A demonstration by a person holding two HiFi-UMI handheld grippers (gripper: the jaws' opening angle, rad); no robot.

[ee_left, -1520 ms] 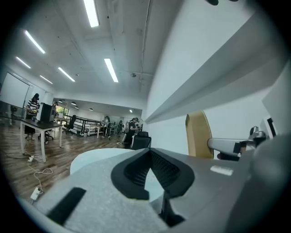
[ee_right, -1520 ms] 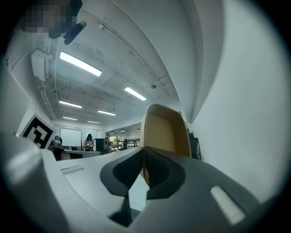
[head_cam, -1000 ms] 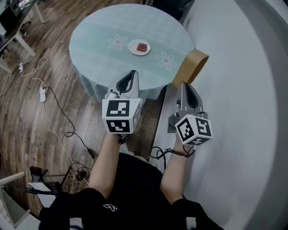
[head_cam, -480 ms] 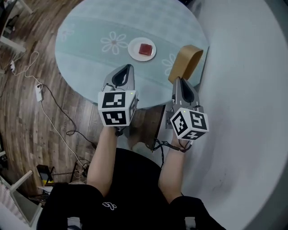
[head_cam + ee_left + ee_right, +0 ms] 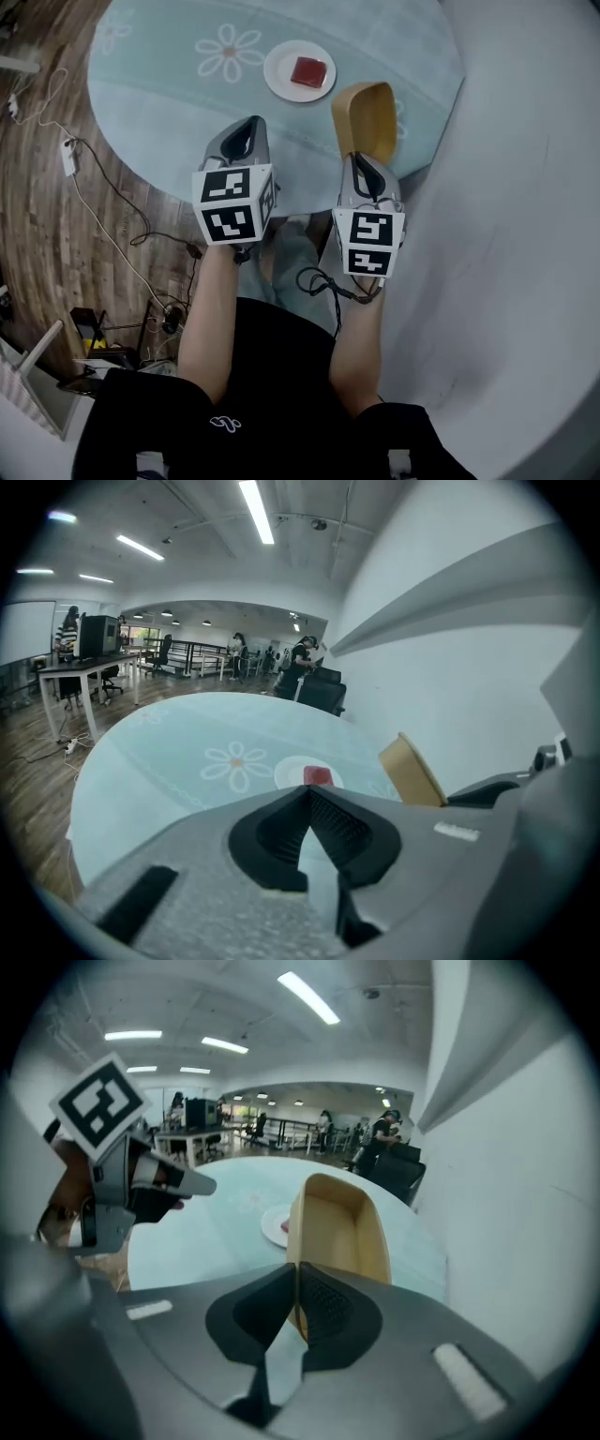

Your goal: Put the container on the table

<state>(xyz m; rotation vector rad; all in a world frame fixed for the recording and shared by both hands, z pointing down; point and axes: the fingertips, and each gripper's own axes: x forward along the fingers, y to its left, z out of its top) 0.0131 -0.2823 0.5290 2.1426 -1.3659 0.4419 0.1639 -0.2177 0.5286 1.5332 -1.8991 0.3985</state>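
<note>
Fingers (image 5: 323, 1309) of R gripper (image 5: 292, 1274) clamp container (image 5: 342, 1227) rim over table (image 5: 169, 103); L gripper (image 5: 307, 794) closed, empty

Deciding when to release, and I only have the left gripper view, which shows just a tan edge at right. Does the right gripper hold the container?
Observer: Yes, the right gripper is shut on the near wall of the container.
Operator: Is it over the table?
Observer: In the head view it is over the table, just right of the plate.
Operator: Anything inside?
Observer: No, the head view shows its inside empty.
</note>
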